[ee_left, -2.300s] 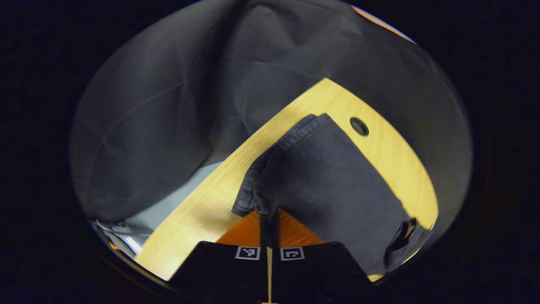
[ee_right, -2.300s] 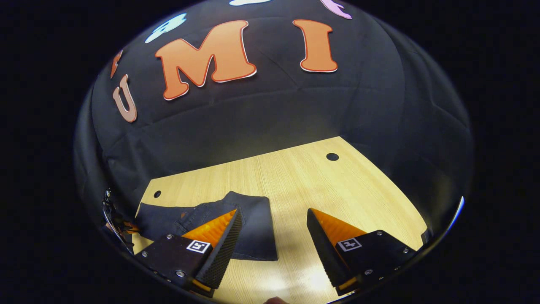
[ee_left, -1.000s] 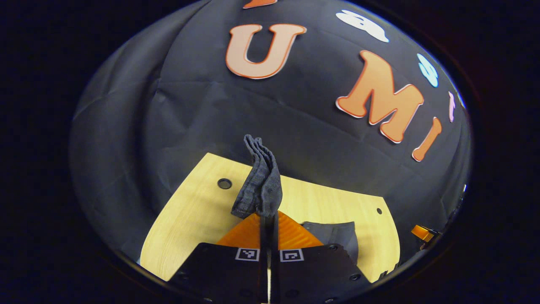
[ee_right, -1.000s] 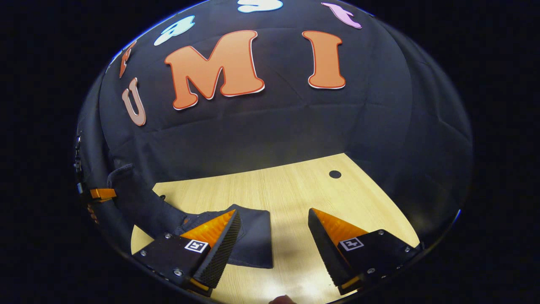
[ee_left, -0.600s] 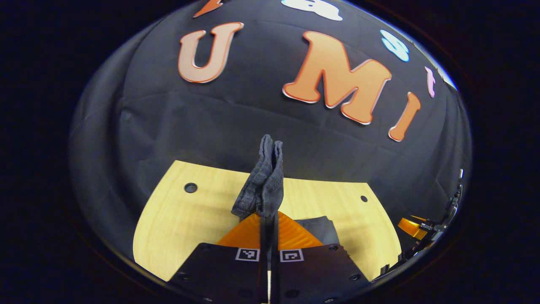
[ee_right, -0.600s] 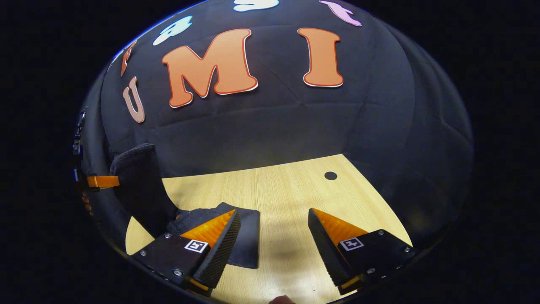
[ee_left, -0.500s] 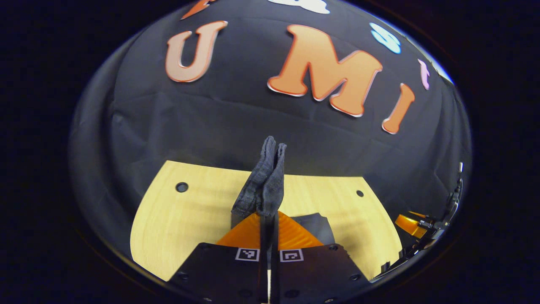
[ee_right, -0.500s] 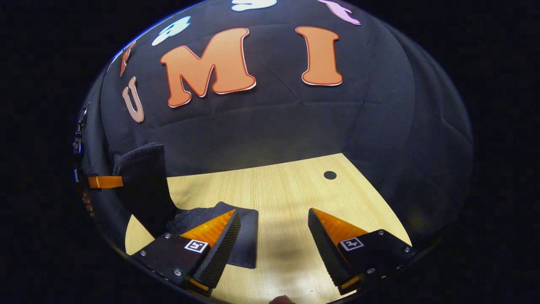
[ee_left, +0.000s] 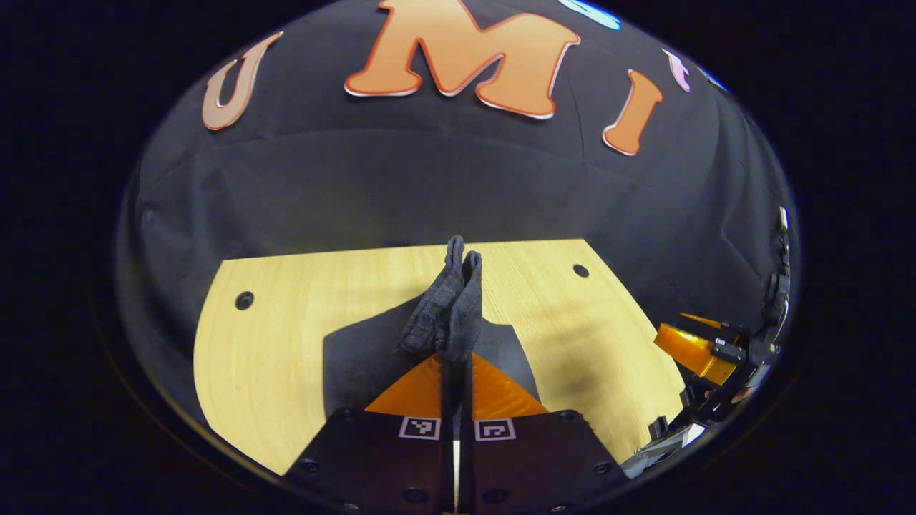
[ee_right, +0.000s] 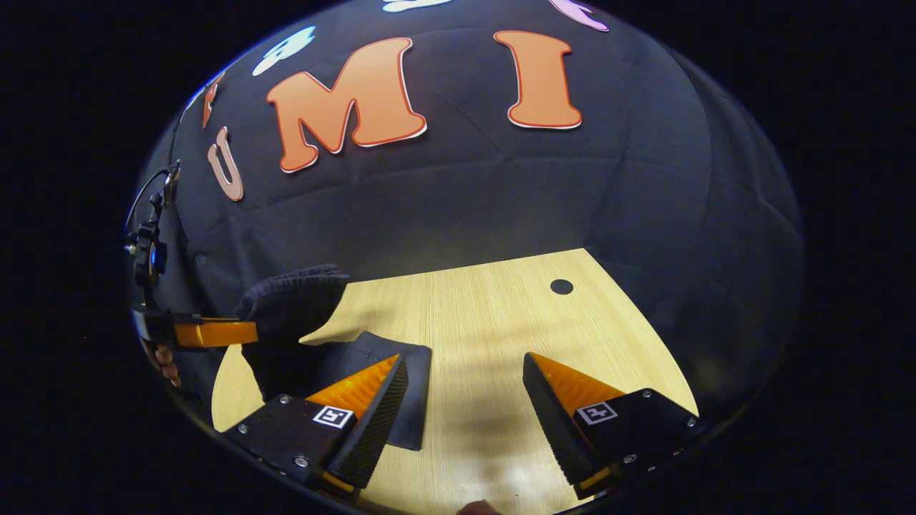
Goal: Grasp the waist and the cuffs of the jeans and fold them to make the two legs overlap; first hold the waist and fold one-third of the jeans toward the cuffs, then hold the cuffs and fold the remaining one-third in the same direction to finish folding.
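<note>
The dark jeans [ee_left: 358,357] lie partly folded on the wooden table [ee_left: 272,343]. My left gripper [ee_left: 456,357] is shut on their doubled hemmed end [ee_left: 452,307], which sticks up between the fingertips and looks like the cuffs. In the right gripper view the left gripper [ee_right: 215,332] holds that end [ee_right: 293,304] raised above the folded part of the jeans [ee_right: 408,372] resting on the table [ee_right: 486,322]. My right gripper [ee_right: 464,390] is open just above the table, its left finger [ee_right: 372,408] over the folded edge, nothing between the fingers.
The table has small round holes [ee_left: 244,300] [ee_left: 580,270] [ee_right: 561,286] near its back corners. The right gripper's orange finger [ee_left: 694,350] shows at the right edge of the left gripper view. A hand [ee_right: 168,368] holds the left gripper. The booth's black cloth hangs behind.
My left gripper has lifted the hemmed end off the table and carried it rightward over the folded jeans, swinging to face the back wall. The right gripper has stayed open and nearly still.
</note>
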